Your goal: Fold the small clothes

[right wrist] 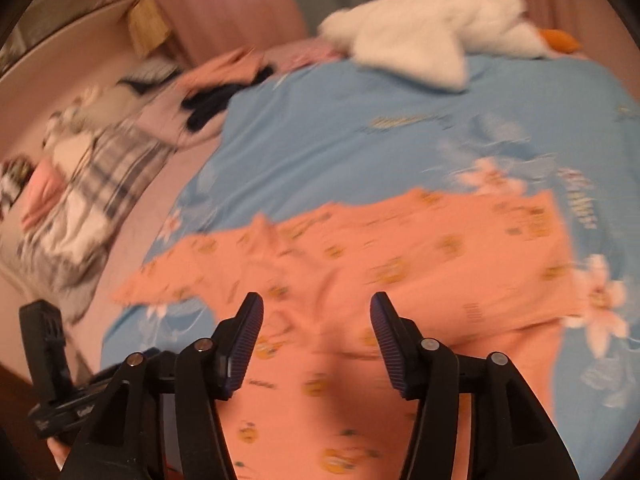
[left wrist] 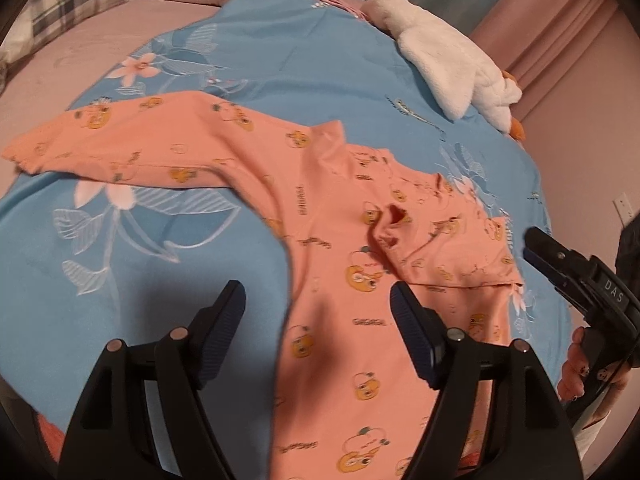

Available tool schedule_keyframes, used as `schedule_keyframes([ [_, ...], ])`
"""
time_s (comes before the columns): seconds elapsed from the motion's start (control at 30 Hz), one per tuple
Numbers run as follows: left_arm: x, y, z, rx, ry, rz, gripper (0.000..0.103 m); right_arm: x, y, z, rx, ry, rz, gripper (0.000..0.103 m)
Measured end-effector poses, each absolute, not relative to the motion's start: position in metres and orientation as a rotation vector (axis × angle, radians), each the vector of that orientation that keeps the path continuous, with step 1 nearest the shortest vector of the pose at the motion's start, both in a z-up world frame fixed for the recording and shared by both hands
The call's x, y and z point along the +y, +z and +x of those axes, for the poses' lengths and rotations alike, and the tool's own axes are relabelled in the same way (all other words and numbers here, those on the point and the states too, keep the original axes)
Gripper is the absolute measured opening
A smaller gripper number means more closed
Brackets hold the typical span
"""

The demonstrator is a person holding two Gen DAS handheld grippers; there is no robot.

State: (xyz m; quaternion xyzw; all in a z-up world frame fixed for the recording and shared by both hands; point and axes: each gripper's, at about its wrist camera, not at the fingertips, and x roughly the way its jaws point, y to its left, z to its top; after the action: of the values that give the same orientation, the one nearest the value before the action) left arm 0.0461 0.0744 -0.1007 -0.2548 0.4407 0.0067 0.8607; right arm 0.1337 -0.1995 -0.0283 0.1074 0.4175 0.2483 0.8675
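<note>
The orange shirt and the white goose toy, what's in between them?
Only bare blue blanket lies between the shirt and the goose. The left wrist view shows it best; no other clothes sit there.

Blue floral quilt (left wrist: 340, 60) on pink bed (left wrist: 80, 40)

The orange shirt (left wrist: 352, 248) is looking like thin, matt knit cloth with a printed cartoon pattern. The blue sheet (left wrist: 304, 68) under it is showing a smooth woven cloth with a slight sheen. The white plush toy (left wrist: 448, 64) is looking fluffy and soft. The left gripper (left wrist: 318, 336) is showing matt black plastic, ribbed dark-blue pads (left wrist: 412, 336) and small metal pins.
</note>
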Motion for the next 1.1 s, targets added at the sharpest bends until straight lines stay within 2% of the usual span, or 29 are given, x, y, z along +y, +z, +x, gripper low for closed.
schedule_keyframes([
  [0.33, 0.033, -0.118, 0.11, 0.984, -0.155, -0.542, 0.074, -0.293, -0.067, 0.137, 0.904, 0.27, 0.377, 0.057],
  [0.57, 0.012, -0.154, 0.165, 1.086, -0.126, -0.491, 0.071, -0.332, -0.087, 0.127, 0.932, 0.183, 0.431, 0.057],
  [0.63, 0.01, -0.152, 0.17, 1.049, -0.109, -0.475, 0.054, -0.339, -0.092, 0.125, 0.942, 0.169, 0.441, 0.057],
  [0.67, 0.009, -0.151, 0.172, 1.044, -0.114, -0.48, 0.031, -0.343, -0.095, 0.124, 0.945, 0.16, 0.445, 0.057],
  [0.7, 0.009, -0.153, 0.175, 1.051, -0.117, -0.497, 0.018, -0.347, -0.097, 0.124, 0.948, 0.152, 0.452, 0.057],
  [0.73, 0.01, -0.154, 0.177, 1.058, -0.119, -0.514, 0.011, -0.349, -0.1, 0.125, 0.952, 0.146, 0.463, 0.057],
  [0.83, 0.014, -0.149, 0.175, 1.042, -0.115, -0.544, 0.007, -0.353, -0.104, 0.128, 0.957, 0.14, 0.483, 0.057],
  [1.1, 0.05, -0.085, 0.156, 0.865, -0.061, -0.556, 0.006, -0.345, -0.108, 0.14, 0.975, 0.161, 0.469, 0.057],
])
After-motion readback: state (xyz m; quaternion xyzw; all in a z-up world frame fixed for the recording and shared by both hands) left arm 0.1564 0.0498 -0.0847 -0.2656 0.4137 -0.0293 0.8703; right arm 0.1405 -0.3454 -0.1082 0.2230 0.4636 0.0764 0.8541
